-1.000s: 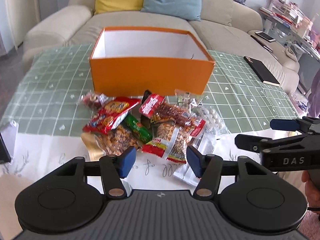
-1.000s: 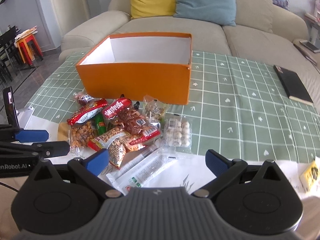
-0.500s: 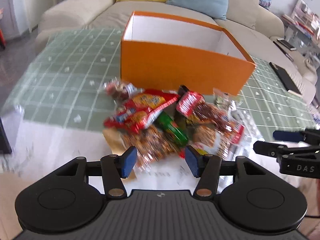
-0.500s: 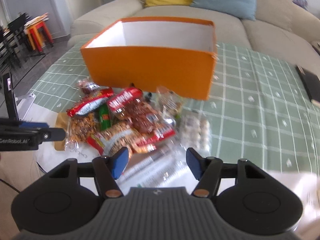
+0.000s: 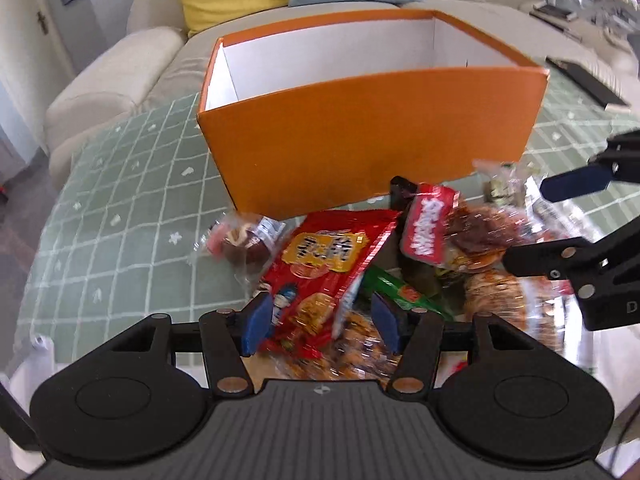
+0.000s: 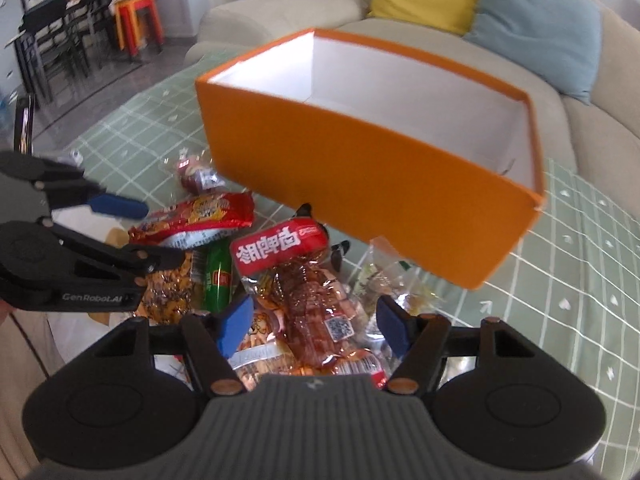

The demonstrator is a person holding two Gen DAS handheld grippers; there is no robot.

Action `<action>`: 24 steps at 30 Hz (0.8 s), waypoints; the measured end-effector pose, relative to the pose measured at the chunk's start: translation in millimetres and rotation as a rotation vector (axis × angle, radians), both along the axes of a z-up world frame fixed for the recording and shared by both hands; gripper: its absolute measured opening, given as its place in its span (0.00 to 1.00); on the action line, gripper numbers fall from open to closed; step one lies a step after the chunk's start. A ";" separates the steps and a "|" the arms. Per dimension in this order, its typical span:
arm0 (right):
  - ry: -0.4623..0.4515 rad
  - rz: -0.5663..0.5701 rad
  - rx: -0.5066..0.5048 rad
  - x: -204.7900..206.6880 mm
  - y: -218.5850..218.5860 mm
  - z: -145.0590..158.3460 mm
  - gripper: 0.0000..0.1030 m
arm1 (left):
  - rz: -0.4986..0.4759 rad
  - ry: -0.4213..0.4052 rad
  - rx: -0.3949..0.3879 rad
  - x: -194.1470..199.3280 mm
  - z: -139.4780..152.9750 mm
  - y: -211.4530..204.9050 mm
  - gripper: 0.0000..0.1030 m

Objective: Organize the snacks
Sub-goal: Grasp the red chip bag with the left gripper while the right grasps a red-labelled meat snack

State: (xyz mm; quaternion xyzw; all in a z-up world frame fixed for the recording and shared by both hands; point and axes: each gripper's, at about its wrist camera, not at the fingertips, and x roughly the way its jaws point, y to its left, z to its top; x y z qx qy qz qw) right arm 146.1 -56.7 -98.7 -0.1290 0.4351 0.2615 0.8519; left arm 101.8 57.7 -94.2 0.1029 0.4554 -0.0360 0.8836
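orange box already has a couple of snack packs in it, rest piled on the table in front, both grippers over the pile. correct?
Not quite. The orange box is empty: the right wrist view shows only bare white walls inside. All the snack packs lie piled on the table in front of it, with the left gripper and right gripper over the pile.

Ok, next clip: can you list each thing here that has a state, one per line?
Orange box: open, no lid, nothing visible inside.
Left tool: open above the red snack bag, gripping nothing.
Right tool: jaws opening over the clear meat pack, pads not pressing on it.
Snack pile: loose on the table, outside the box.
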 end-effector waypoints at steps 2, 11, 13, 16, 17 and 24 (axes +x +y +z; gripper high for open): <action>0.010 0.012 -0.012 4.7 3.7 -5.0 0.64 | -0.015 -0.003 0.033 4.0 -3.5 -1.5 0.65; 0.030 0.042 -0.060 14.1 18.5 -20.3 0.62 | -0.073 -0.001 0.122 18.1 -17.8 -12.1 0.65; 0.031 0.050 -0.068 16.4 21.6 -23.3 0.52 | -0.073 -0.001 0.146 19.9 -19.8 -15.1 0.65; 0.030 0.055 -0.079 18.7 25.6 -24.4 0.37 | -0.075 0.008 0.157 22.5 -22.9 -18.0 0.64; 0.033 0.054 -0.081 19.6 26.4 -24.4 0.37 | -0.078 0.007 0.160 22.7 -23.9 -18.7 0.61; -0.016 0.074 -0.088 16.5 25.2 -14.8 0.28 | -0.100 -0.028 0.167 20.4 -21.7 -18.9 0.40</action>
